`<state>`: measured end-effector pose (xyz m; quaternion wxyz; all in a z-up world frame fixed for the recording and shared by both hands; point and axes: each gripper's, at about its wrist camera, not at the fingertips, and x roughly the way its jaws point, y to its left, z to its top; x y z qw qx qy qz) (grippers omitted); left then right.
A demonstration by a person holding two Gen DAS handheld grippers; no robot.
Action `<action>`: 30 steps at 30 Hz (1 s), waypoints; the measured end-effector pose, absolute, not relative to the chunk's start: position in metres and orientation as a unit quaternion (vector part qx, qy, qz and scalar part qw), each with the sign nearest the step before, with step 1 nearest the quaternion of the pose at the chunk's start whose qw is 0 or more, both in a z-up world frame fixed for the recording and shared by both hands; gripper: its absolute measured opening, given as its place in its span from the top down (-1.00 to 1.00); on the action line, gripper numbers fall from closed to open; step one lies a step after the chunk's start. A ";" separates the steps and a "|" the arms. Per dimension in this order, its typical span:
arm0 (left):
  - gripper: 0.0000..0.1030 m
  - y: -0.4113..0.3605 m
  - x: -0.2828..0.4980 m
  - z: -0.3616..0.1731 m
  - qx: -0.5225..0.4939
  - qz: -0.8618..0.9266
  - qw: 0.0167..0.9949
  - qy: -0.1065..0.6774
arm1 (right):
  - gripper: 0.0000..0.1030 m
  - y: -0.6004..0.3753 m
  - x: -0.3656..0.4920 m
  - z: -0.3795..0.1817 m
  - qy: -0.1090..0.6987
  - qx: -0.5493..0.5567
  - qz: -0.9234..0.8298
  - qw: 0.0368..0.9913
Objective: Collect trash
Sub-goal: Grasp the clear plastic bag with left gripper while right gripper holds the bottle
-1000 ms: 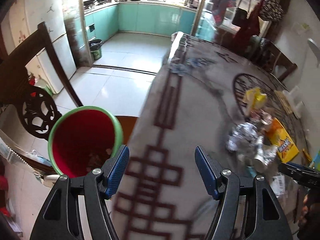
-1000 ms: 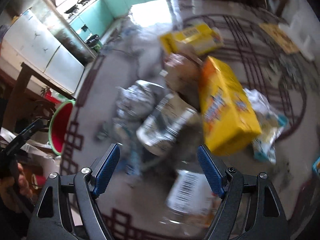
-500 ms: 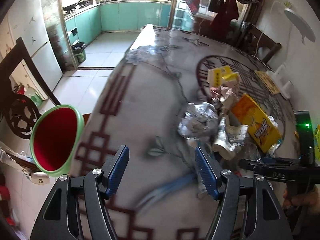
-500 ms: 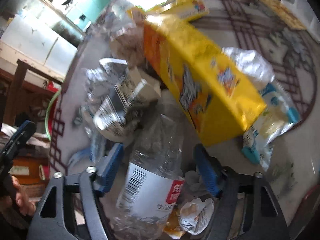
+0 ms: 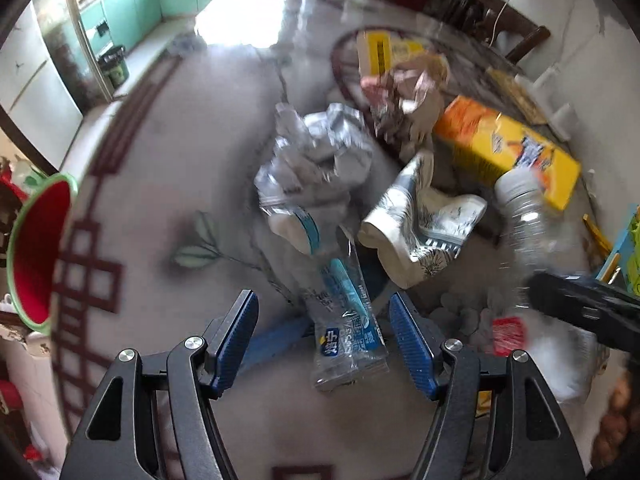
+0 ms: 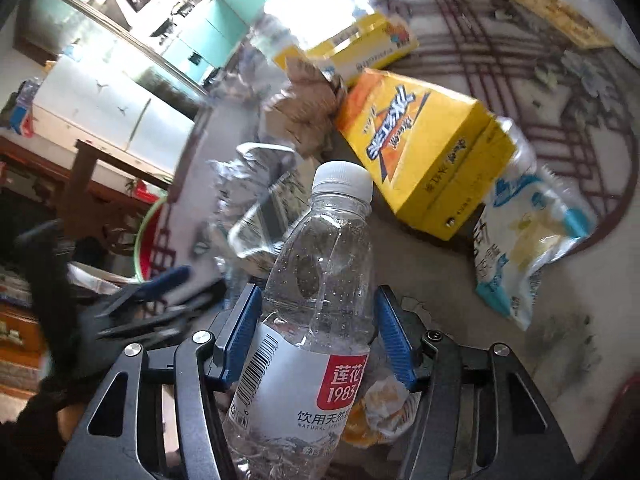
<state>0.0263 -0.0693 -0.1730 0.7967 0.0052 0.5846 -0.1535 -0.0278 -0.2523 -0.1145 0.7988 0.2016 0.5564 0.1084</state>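
A pile of trash lies on the patterned table. My left gripper is open, its jaws on either side of a clear blue-printed wrapper. Beyond it lie crumpled foil, a crushed paper cup and a yellow box. My right gripper stands around a clear water bottle with a white cap and red label; the left pad touches it, the right pad stands a little apart. The bottle also shows in the left wrist view.
A red bin with a green rim sits off the table's left edge and shows in the right wrist view. A blue-and-white bag, a second yellow box and crumpled brown paper lie nearby. A chair stands beyond the table.
My left gripper has swung from the bin over to the trash pile and now straddles the wrapper. My right gripper has moved in around the bottle and narrowed on it.
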 end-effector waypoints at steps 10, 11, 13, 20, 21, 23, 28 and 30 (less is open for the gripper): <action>0.74 -0.043 0.031 -0.161 -0.019 -0.131 0.809 0.573 | -0.10 -0.249 -0.034 -0.084 0.519 0.204 0.124 0.821; 0.74 -0.041 0.031 -0.156 -0.019 -0.130 0.813 0.568 | -0.10 -0.248 -0.029 -0.082 0.516 0.205 0.125 0.822; 0.75 -0.033 0.031 -0.139 -0.019 -0.123 0.829 0.545 | -0.10 -0.244 -0.024 -0.078 0.512 0.201 0.127 0.826; 0.75 -0.005 0.032 -0.095 -0.013 -0.117 0.862 0.493 | -0.10 -0.220 -0.011 -0.063 0.501 0.152 0.122 0.843; 0.75 -0.002 0.031 -0.092 -0.012 -0.118 0.865 0.488 | -0.10 -0.216 -0.010 -0.060 0.498 0.145 0.121 0.847; 0.75 0.003 0.031 -0.084 -0.008 -0.117 0.870 0.479 | -0.10 -0.209 -0.007 -0.055 0.492 0.131 0.118 0.853; 0.75 0.017 0.033 -0.075 -0.003 -0.109 0.880 0.463 | -0.10 -0.190 0.000 -0.038 0.474 0.097 0.110 0.868; 0.75 0.027 0.036 -0.074 -0.005 -0.104 0.882 0.460 | -0.11 -0.184 0.004 -0.032 0.467 0.088 0.107 0.873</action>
